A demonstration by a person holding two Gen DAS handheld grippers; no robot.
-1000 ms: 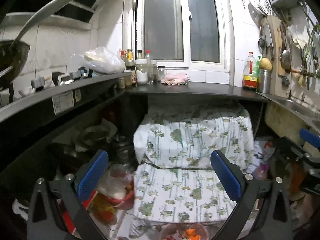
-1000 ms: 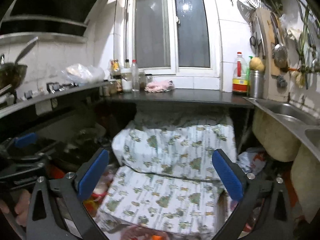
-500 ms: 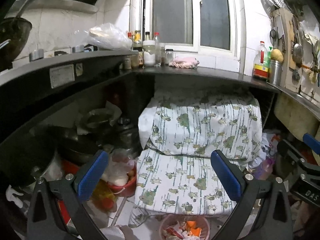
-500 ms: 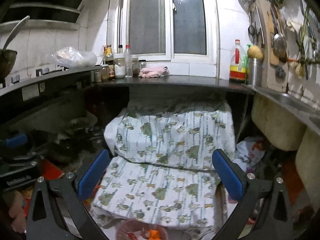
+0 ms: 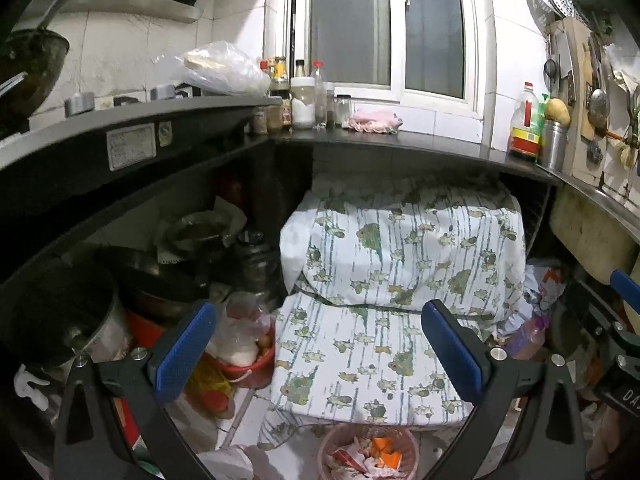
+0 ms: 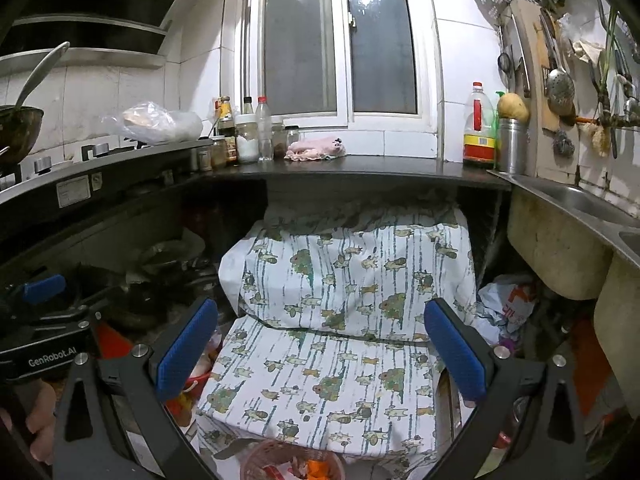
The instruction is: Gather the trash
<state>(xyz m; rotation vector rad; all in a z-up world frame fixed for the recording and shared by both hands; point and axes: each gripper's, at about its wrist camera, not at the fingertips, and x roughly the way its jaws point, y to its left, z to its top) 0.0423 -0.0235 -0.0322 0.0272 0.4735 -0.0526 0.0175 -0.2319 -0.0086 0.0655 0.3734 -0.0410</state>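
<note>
Trash sits low in both views, in a pink mesh basket [image 5: 368,454] on the floor at the foot of a cloth-covered stack [image 5: 400,264] under the surface [image 5: 400,142]. The left wrist view shows the basket almost whole, with orange and white scraps [image 5: 378,458] inside; the right wrist view catches only its rim [image 6: 280,450] at the bottom edge.

At far left the left view shows dark pots [image 5: 160,288] under the surface and a red bucket [image 5: 244,368] holding a plastic bag [image 5: 240,332]; in the right view these are mostly hidden behind the left tool [image 6: 44,320], whose body reads "GenRobot.AI". A hand [image 6: 40,420] shows below it there.

The left tool [image 5: 320,350] has its blue fingers [image 5: 186,350] wide apart with nothing between them, above the basket. The right tool [image 6: 320,350] is likewise spread and bare, over the lower cloth.

Along the back edge of the surface stand jars and bottles [image 6: 248,136], a pink rag [image 6: 316,148] and, toward the right corner, an oil bottle [image 6: 478,126]. Only the right view shows the steel sink [image 6: 576,200] at the right edge; the left view shows the right tool [image 5: 624,320] there instead.
</note>
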